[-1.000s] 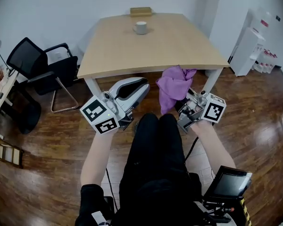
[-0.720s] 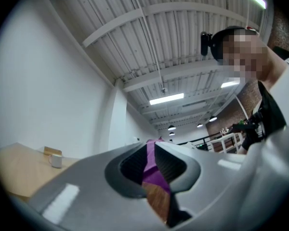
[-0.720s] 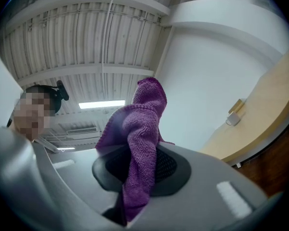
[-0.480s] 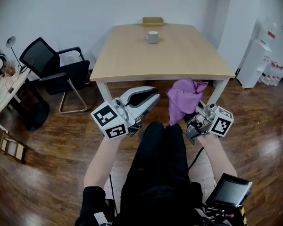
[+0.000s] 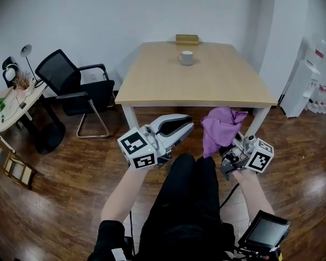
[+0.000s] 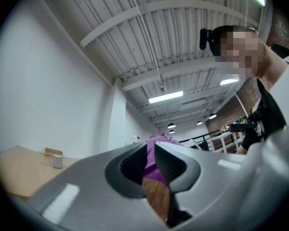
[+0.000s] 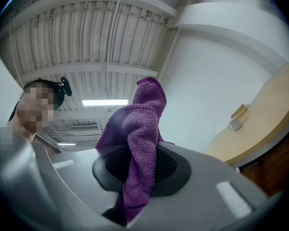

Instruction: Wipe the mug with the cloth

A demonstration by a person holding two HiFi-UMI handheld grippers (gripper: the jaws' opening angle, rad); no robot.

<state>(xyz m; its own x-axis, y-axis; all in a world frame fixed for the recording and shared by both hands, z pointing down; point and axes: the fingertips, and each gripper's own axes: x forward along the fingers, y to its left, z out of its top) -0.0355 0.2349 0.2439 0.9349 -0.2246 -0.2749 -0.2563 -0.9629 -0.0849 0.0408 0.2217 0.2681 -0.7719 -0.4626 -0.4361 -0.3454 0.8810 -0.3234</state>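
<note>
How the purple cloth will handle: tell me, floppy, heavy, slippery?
Probably floppy: the purple cloth folds and droops at the right gripper clamped on it. Likely light: its bunched top stands unsupported above the jaws. Its nubby weave should grip rather than slip.

The cloth's (image 7: pixel 139 114) lower end is hidden between the right gripper's (image 7: pixel 137 163) jaws

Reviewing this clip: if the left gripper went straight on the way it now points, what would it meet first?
Most likely the purple terry cloth bunched in the right gripper: it shows through the gap between the jaws of the left gripper. Depth is unclear, so it might pass beside it.
</note>
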